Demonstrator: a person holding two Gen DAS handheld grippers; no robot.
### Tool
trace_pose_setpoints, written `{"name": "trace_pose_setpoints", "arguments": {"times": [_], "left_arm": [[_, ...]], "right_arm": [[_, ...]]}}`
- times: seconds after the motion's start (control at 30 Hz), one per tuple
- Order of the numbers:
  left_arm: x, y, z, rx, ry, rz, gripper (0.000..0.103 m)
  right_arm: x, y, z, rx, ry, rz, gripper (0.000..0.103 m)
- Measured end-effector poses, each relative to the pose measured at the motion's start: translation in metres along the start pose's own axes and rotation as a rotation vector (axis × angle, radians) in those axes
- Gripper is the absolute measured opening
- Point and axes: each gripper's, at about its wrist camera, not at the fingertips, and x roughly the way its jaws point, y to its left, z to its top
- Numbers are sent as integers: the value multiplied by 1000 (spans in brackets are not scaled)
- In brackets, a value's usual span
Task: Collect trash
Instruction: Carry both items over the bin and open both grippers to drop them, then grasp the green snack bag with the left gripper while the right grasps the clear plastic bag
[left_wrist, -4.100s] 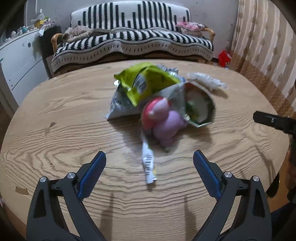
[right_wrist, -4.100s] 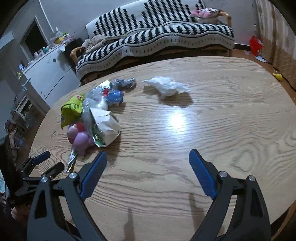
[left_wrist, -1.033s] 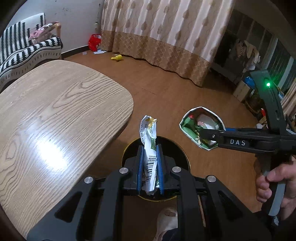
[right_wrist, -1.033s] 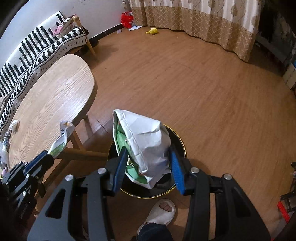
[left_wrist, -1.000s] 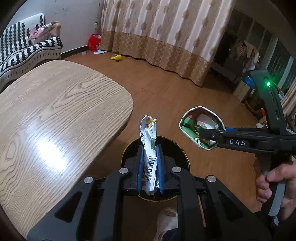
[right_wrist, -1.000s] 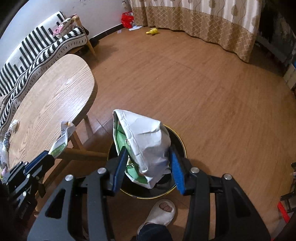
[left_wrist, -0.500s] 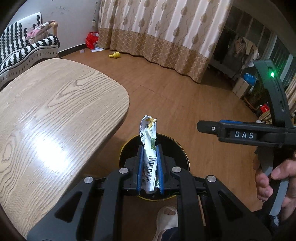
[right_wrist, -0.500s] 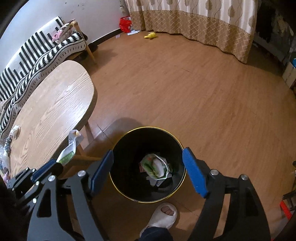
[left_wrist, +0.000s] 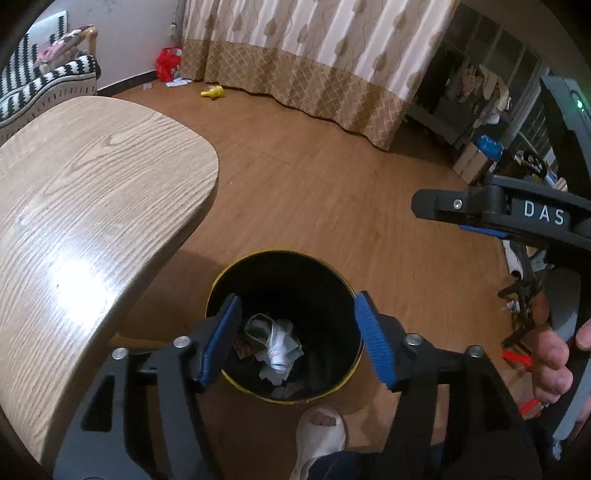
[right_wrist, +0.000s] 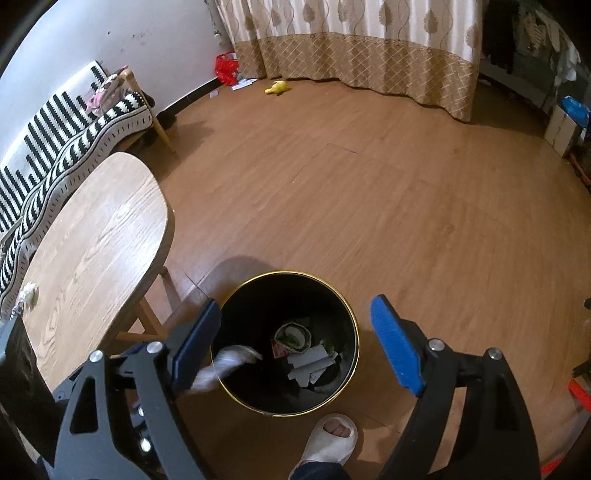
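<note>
Disposal is the step in hand: we hold the left claw and the right claw over the black bin, both just opened wide and gripping nothing. The long wrapper is blurred at the bin's near-left rim, its long axis slanting down into the bin, above the crumpled trash on the bottom. Next we likely return to the desk, where scraps remain.
</note>
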Motion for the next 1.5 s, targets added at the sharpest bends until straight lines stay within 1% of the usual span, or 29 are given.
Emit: {"name": "trace_pose_setpoints", "arguments": {"times": [0.13, 0.2, 0.27, 0.3, 0.37, 0.43, 0.47, 0.57, 0.6, 0.63, 0.7, 0.8, 0.83, 0.9, 1.0, 1.07, 1.1, 1.2, 1.33, 1.4, 1.5], "left_arm": [[-4, 1, 1, -5, -6, -12, 62], [-9, 5, 1, -8, -13, -9, 65], [-20, 10, -1, -13, -29, 2, 73], [-28, 15, -1, -21, -44, 12, 75], [-43, 26, -5, -36, -64, 33, 84], [-64, 43, -9, -58, -90, 65, 88], [-76, 54, -11, -72, -100, 92, 92], [-111, 86, -18, -115, -127, 172, 93], [-129, 101, -22, -137, -146, 208, 94], [-143, 114, -25, -156, -163, 239, 94], [-166, 136, -33, -194, -185, 294, 94], [-216, 182, -55, -286, -218, 384, 94], [-226, 190, -59, -304, -226, 401, 94], [-256, 213, -74, -346, -251, 454, 94], [-305, 252, -108, -412, -275, 566, 94], [-327, 271, -125, -452, -280, 616, 94], [-344, 285, -140, -483, -287, 648, 94], [-377, 313, -172, -550, -295, 721, 94], [-405, 341, -210, -614, -281, 783, 94], [-412, 355, -227, -641, -267, 795, 94], [-414, 372, -235, -665, -257, 802, 94]], "right_arm": [[0, 3, -1, -9, 0, 4, 81], [-1, 5, 1, -15, -2, 10, 81], [-1, 12, 1, -28, -2, 22, 81], [-1, 17, 3, -36, -3, 28, 81], [-2, 31, 5, -60, -7, 43, 81], [-5, 50, 7, -90, -13, 67, 81], [-7, 65, 8, -112, -18, 82, 82], [-11, 111, 8, -172, -25, 134, 83], [-11, 125, 8, -191, -25, 152, 83], [-12, 150, 5, -224, -23, 183, 83], [-13, 183, -2, -273, -17, 223, 83], [-14, 243, -15, -356, 3, 295, 83], [-14, 264, -22, -382, 11, 321, 83], [-16, 301, -35, -437, 21, 362, 83], [-18, 359, -61, -532, 33, 419, 83], [-20, 388, -76, -575, 44, 453, 83], [-20, 401, -83, -593, 50, 467, 83], [-17, 441, -103, -642, 69, 513, 83], [-12, 482, -126, -682, 96, 557, 83], [-7, 495, -133, -700, 112, 565, 83], [1, 513, -145, -732, 130, 569, 83]]}}
